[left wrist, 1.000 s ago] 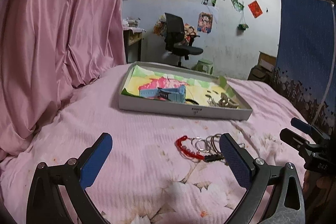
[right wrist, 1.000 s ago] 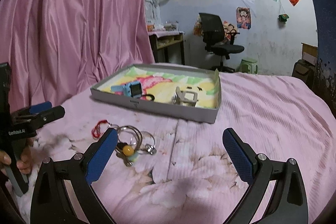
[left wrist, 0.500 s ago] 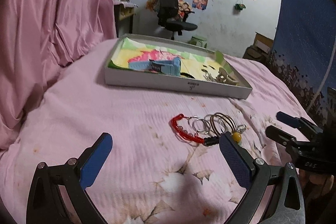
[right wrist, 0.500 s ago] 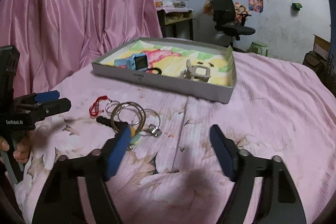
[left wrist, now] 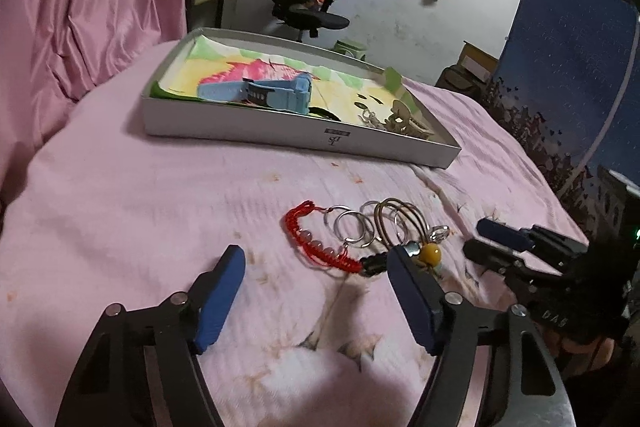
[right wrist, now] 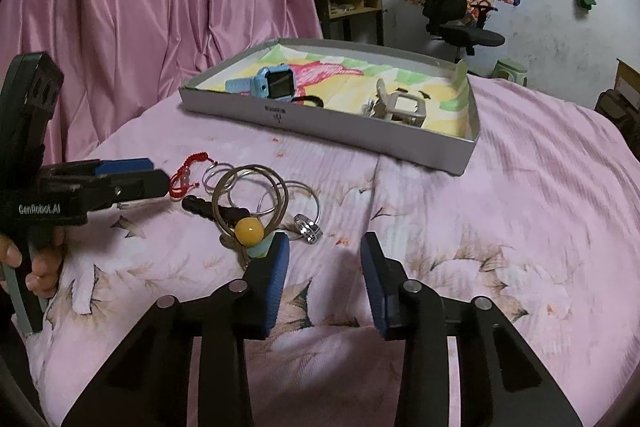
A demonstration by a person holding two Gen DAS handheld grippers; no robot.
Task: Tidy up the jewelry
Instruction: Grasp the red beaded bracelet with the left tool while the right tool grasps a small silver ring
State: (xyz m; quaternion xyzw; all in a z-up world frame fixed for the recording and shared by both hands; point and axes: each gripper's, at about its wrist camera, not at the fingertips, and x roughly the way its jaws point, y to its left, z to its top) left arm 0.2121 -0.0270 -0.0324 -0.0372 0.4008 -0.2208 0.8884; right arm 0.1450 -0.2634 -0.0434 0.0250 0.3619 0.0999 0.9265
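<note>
Jewelry pile [right wrist: 256,203] on bed [right wrist: 500,211]: located ahead-left of right gripper [right wrist: 324,279], the nearer one; both grippers' fingers parted, nothing grasped.

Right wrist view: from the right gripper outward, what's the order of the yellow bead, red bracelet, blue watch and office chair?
1. Yellow bead, just beyond the right gripper's left finger.
2. Red bracelet, farther left on the bedspread.
3. Blue watch, inside the tray.
4. Office chair, by the back wall.
</note>
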